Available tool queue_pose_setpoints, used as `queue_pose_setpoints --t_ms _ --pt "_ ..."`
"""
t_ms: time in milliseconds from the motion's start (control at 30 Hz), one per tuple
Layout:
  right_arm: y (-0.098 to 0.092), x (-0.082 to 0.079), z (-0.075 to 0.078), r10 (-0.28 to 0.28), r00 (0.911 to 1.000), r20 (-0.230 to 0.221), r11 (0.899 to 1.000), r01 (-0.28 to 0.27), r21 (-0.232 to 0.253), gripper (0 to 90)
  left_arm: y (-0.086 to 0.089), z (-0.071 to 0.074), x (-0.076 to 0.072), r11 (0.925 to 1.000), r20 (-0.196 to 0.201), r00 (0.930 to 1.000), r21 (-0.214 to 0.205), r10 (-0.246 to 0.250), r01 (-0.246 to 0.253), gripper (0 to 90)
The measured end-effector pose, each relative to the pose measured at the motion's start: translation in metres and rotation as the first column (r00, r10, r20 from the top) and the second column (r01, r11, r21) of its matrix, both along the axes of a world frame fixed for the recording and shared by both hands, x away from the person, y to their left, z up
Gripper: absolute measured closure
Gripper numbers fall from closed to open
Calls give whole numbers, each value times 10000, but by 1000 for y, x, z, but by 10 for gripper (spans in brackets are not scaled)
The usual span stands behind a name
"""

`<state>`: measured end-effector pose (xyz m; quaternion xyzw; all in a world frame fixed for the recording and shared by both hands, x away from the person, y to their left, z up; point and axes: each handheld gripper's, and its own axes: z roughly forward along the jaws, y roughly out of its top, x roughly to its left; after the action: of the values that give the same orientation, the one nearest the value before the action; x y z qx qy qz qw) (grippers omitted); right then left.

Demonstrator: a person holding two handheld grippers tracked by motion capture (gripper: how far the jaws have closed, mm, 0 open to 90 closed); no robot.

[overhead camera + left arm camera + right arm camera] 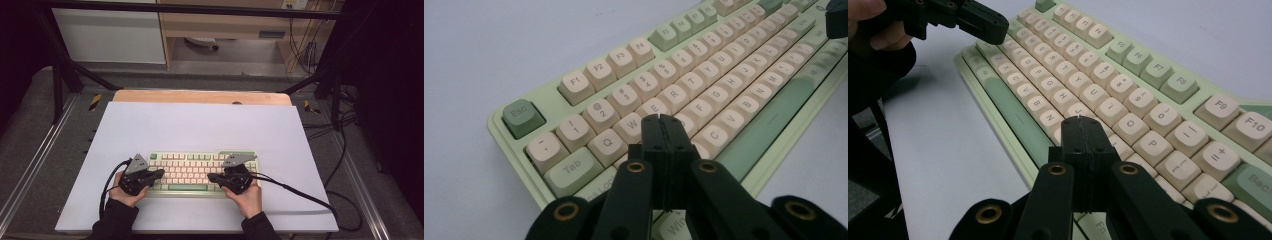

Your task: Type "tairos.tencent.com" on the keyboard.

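Two clenched grippers over a keyboard

At lower centre, the left gripper (159, 173) and right gripper (212, 177), jaws pressed together empty, hovered above the green-and-cream keyboard (200, 172).

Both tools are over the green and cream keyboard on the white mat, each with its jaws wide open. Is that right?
Not quite: the jaws are shut. The left gripper view shows the left tool closed over the keyboard, and the right gripper view shows the right tool closed too. The rest holds.
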<state>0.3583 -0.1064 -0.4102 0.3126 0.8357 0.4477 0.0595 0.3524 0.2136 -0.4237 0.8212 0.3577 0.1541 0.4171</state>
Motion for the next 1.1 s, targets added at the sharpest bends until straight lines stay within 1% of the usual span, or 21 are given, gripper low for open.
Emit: queue_pose_setpoints --t_ms 100,167,200,367,433,633,700,900,967,1100 --pt "8 1 1 111 9999 35 9999 -111 -67 900 1 0 0 10000 4 10000 -9 -12 12 900" --pt "14 1 1 186 9998 7 9998 -186 46 900 2 0 -1 10000 1 10000 -25 -7 7 900" --pt "17 2 1 231 9997 12 9997 -231 -28 900 2 0 -1 10000 10 10000 -28 -5 5 900" --pt "29 4 -6 328 9994 -115 9994 -327 69 900 5 0 -1 9999 22 10000 -117 45 -45 900" --pt "32 5 -8 329 9993 -177 9995 -329 0 900 5 1 0 9999 10 10000 -146 42 -42 900" --pt "42 8 -9 390 9991 -157 9991 -392 -140 900 5 0 0 9999 -14 10000 -133 47 -48 900" --pt "46 10 -11 394 9991 -151 9987 -399 -304 900 6 0 1 9999 -14 10000 -153 54 -54 900" --pt "51 13 -18 393 9987 -327 9980 -408 -484 900 6 0 1 9998 -14 10000 -187 72 -72 900" --pt "52 13 -20 404 9987 -306 9974 -422 -585 900 6 0 1 9998 -7 10000 -189 68 -68 900" --pt "52 13 -22 432 9987 -283 9974 -447 -561 900 6 0 1 9998 -5 10000 -185 90 -90 900"
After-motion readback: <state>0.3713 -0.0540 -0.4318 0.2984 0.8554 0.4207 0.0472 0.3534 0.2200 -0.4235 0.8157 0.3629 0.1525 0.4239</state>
